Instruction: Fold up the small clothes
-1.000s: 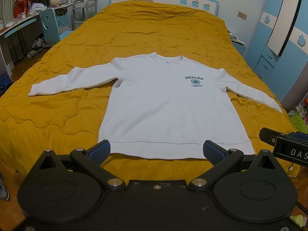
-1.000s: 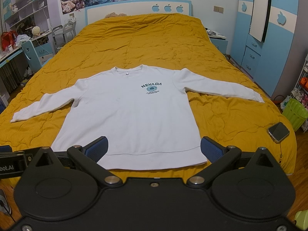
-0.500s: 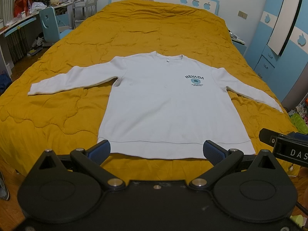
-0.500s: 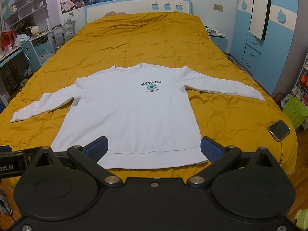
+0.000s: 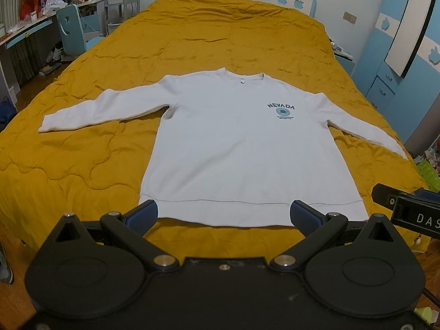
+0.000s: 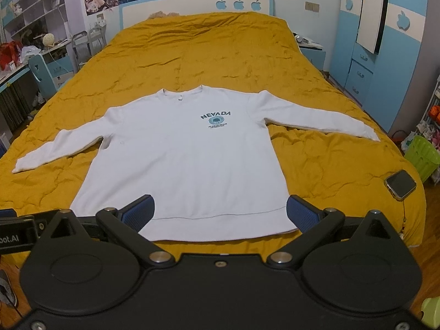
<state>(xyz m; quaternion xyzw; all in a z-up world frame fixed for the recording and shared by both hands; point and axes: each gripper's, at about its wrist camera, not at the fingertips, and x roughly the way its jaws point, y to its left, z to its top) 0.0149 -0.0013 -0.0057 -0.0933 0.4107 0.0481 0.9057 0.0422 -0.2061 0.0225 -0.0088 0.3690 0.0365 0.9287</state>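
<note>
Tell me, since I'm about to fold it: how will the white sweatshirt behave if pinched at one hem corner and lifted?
The white sweatshirt lies flat and follows the quilt, so it will probably drape limply. Its spread sleeves will likely drag behind. The thick ribbed hem suggests a secure pinch, not slippery.

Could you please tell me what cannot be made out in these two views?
- Small print under NEVADA on the sweatshirt: too small, both views.
- Hem middle: hidden by the left gripper, left view.
- Phone screen: dark, unreadable.
- Right gripper label: cut off by the left view's edge.
</note>
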